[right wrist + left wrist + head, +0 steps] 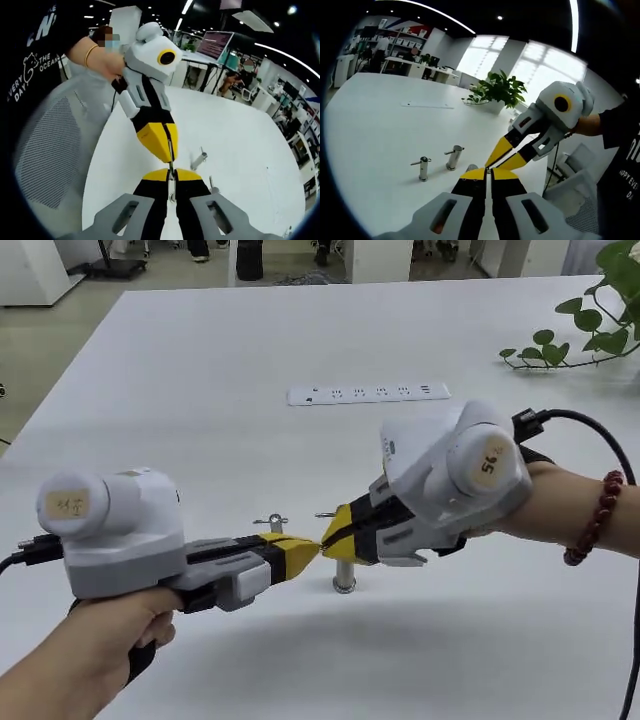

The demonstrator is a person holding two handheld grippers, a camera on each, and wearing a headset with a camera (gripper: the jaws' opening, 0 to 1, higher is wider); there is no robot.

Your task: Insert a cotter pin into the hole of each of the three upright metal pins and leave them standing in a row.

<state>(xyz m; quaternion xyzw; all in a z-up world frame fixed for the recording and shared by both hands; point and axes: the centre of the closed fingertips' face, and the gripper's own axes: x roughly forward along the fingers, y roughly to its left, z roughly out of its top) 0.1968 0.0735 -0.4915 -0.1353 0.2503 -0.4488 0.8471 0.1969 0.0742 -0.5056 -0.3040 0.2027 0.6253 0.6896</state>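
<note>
The left tool [303,552] and right tool [330,532], both narrow, seem to pinch one cotter pin [171,173] tip to tip, so a mistimed release could drop it beside the metal pin [344,578] just beneath.

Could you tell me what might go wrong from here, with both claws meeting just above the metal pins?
1. The cotter pin sits pinched in the right claw, with the left claw tip to tip against it. A slight misalignment could drop it onto the white table.
2. Both claws work just above the nearest metal pin. A nudge could topple it, or the neighbouring pin that already carries a cotter pin.
</note>
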